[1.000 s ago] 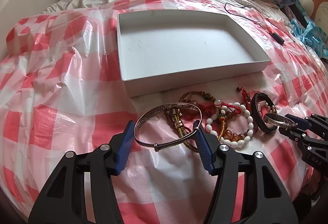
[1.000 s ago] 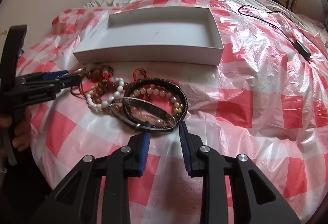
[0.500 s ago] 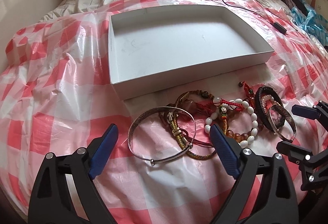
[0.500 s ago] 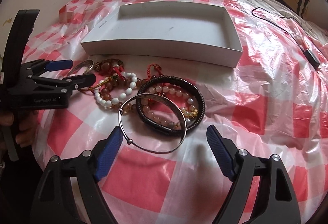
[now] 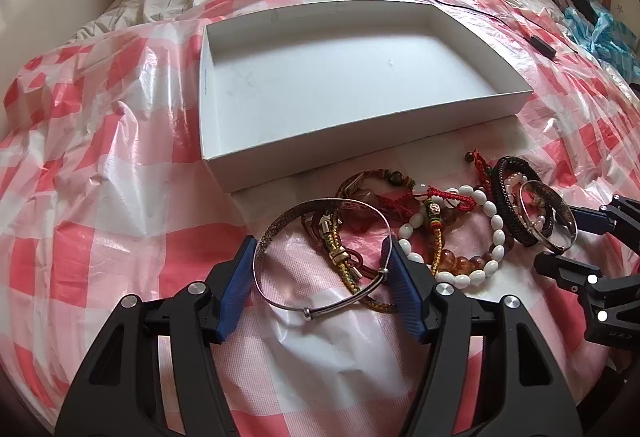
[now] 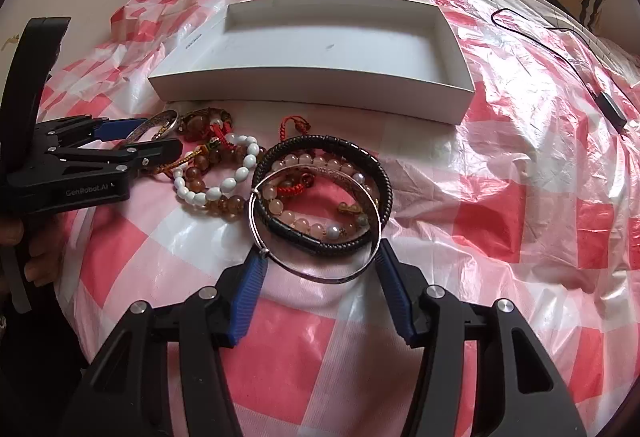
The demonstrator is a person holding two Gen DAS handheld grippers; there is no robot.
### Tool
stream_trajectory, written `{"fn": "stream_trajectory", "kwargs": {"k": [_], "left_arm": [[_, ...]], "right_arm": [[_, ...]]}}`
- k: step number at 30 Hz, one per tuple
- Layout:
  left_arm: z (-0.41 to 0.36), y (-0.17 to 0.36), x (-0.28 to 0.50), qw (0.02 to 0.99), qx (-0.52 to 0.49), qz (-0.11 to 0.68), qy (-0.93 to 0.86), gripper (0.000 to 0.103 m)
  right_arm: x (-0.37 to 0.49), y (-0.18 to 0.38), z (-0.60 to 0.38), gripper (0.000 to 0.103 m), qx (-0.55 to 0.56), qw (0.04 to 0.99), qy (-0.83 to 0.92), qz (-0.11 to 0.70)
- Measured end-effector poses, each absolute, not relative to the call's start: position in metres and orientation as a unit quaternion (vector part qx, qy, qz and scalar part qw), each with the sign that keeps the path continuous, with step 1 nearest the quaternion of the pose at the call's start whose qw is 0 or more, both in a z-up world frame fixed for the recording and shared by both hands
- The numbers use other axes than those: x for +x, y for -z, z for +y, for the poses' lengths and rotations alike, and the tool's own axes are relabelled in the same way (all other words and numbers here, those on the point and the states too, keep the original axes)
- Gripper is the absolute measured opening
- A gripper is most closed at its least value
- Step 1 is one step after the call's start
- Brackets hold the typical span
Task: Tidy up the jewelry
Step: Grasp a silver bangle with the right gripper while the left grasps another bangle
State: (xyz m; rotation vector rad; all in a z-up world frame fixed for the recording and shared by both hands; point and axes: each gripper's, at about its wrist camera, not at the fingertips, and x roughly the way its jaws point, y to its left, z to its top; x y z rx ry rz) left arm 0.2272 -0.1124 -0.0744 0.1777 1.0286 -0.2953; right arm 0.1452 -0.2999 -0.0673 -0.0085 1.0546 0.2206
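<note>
White cardboard box (image 5: pixel 352 77), shallow, rectangular, matt, upper centre of the left view, on a glossy, crinkled red-and-white checked plastic sheet (image 5: pixel 100 197). Below the box, a heap of bracelets: white oval bead string (image 5: pixel 496 237), amber glass beads, red knotted cord, braided gold-green cord. Left claw (image 5: pixel 322 277), blue ribbed pads, has just been closing; its pads touch both sides of a thin engraved silver bangle (image 5: pixel 320 205) lying at lower centre. Right claw (image 6: pixel 318 277) likewise has just been closing, pads against a second plain silver bangle (image 6: pixel 316 273) that overlaps a black braided leather band (image 6: pixel 384 177) and pale pink beads. Black cable (image 6: pixel 560 33), upper right.
</note>
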Motion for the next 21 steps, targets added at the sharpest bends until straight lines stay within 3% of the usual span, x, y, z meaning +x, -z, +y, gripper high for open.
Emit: {"fn": "stream_trajectory", "kwargs": {"k": [6, 10, 12, 21], "left_arm": [[-0.112, 0.069, 0.222, 0.862, 0.086, 0.481, 0.138, 0.081], [-0.111, 0.067, 0.220, 0.863, 0.085, 0.478, 0.141, 0.084], [-0.109, 0.065, 0.219, 0.863, 0.082, 0.477, 0.144, 0.085], [-0.102, 0.059, 0.213, 0.867, 0.079, 0.468, 0.153, 0.090]], "right_arm": [[0.135, 0.064, -0.301, 0.055, -0.014, 0.859, -0.105, 0.501], [0.126, 0.062, -0.299, 0.059, -0.025, 0.855, -0.110, 0.506], [0.121, 0.059, -0.297, 0.075, -0.031, 0.855, -0.113, 0.505], [0.107, 0.057, -0.304, 0.080, -0.004, 0.853, -0.124, 0.507]]}}
